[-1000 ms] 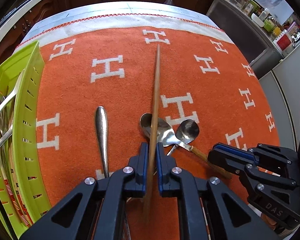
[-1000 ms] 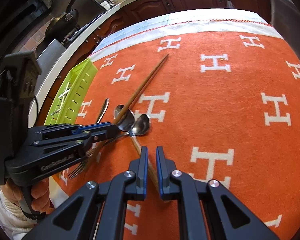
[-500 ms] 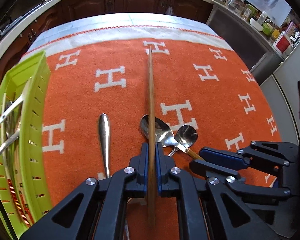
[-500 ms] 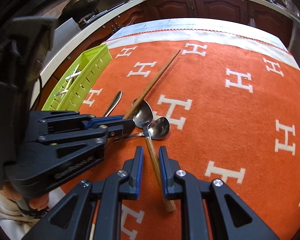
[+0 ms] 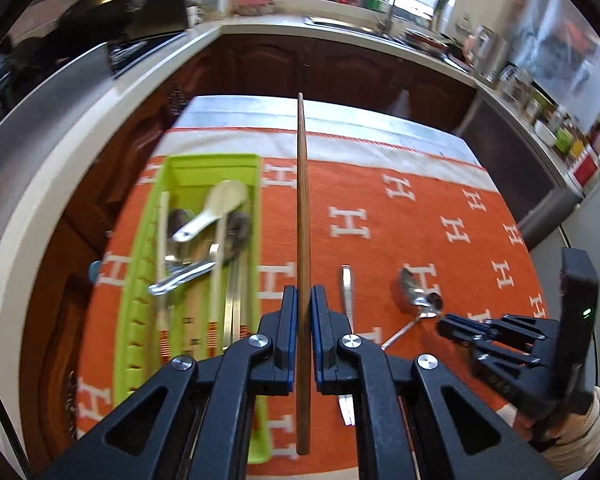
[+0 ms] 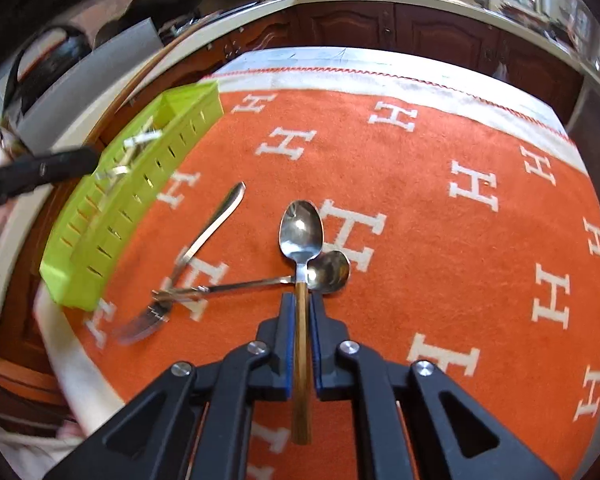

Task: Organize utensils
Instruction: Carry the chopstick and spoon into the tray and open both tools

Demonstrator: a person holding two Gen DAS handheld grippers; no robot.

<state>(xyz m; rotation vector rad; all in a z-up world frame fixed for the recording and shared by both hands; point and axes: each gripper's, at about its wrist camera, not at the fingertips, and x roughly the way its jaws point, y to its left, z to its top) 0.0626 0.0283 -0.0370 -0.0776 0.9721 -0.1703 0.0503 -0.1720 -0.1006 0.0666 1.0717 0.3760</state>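
Observation:
My left gripper (image 5: 304,292) is shut on a long wooden chopstick (image 5: 302,200), held in the air just right of the green utensil tray (image 5: 212,159). The tray holds several spoons and chopsticks. In the right wrist view my right gripper (image 6: 304,300) has its jaws closing on the wooden handle of a steel spoon (image 6: 301,228), and the pads press it. That spoon's neck crosses a smaller spoon (image 6: 330,272) lying on the orange cloth (image 6: 440,240). A fork (image 6: 204,240) lies to their left. The right gripper (image 5: 446,322) also shows low at the right in the left wrist view.
The tray (image 6: 140,184) sits along the table's left edge. A white cloth border and the table's far edge lie beyond it, with dark cabinets and a crowded counter behind. A gloved hand (image 5: 572,432) holds the right gripper.
The left gripper rose with the chopstick and swung left to beside the tray. The right gripper's jaws spread around the spoon's wooden handle, then closed on it.

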